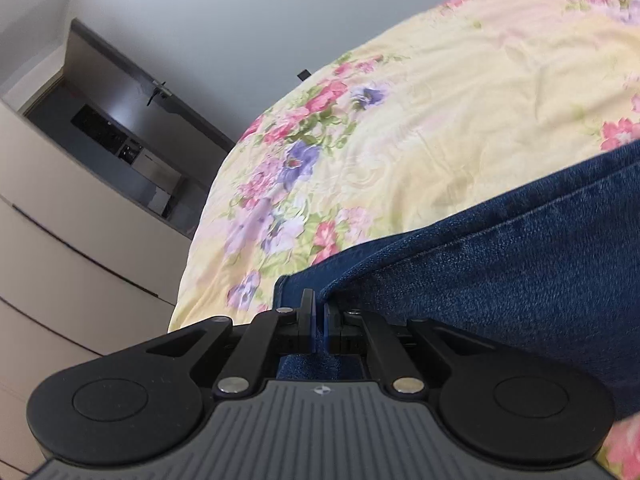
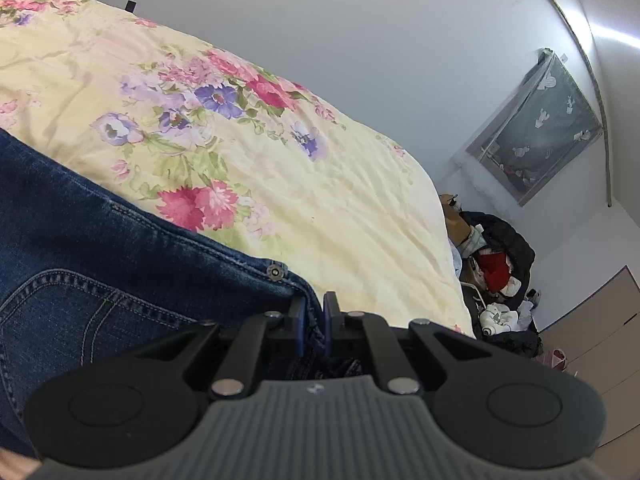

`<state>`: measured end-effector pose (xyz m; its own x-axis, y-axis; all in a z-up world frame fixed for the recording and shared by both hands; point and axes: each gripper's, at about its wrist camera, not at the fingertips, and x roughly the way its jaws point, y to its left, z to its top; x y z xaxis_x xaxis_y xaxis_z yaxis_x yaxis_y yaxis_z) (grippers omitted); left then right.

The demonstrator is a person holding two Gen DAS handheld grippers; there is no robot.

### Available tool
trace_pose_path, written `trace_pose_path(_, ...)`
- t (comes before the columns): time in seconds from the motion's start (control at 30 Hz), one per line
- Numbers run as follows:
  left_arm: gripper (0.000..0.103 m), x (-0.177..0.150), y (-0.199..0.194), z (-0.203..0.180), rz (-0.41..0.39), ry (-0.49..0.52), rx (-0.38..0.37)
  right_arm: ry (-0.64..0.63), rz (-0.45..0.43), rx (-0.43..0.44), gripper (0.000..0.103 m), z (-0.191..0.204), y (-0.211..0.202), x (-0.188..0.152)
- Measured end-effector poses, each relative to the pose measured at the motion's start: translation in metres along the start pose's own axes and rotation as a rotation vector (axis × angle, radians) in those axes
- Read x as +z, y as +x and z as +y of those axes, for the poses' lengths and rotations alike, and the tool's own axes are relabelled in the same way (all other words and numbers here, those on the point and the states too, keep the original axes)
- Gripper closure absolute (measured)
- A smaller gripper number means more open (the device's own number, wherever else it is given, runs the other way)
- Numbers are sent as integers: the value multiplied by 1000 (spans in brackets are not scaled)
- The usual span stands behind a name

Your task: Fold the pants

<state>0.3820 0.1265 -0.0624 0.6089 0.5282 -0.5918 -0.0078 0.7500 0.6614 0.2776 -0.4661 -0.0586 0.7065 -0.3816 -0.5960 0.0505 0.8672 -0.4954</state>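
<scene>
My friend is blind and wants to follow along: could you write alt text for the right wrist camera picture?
A black two-finger right claw is shut on the waistband edge of dark blue denim jeans, near a metal rivet, on a pale yellow floral bedspread. Beyond the bed are a white wall and a heap of clothes on the floor.

pants lie on bed | left gripper at one pants corner, bed beyond | right gripper at waistband corner, rivet just left | clothes pile on floor right of bed
</scene>
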Motion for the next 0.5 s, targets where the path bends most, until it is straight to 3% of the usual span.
trace_pose_path(0.27,100,24,65,-57,54,127,21,-29,94,13,101,29,89,7)
trace_pose_path(0.5,100,20,87,-78,75,154,28,-29,105,17,101,39,118,1)
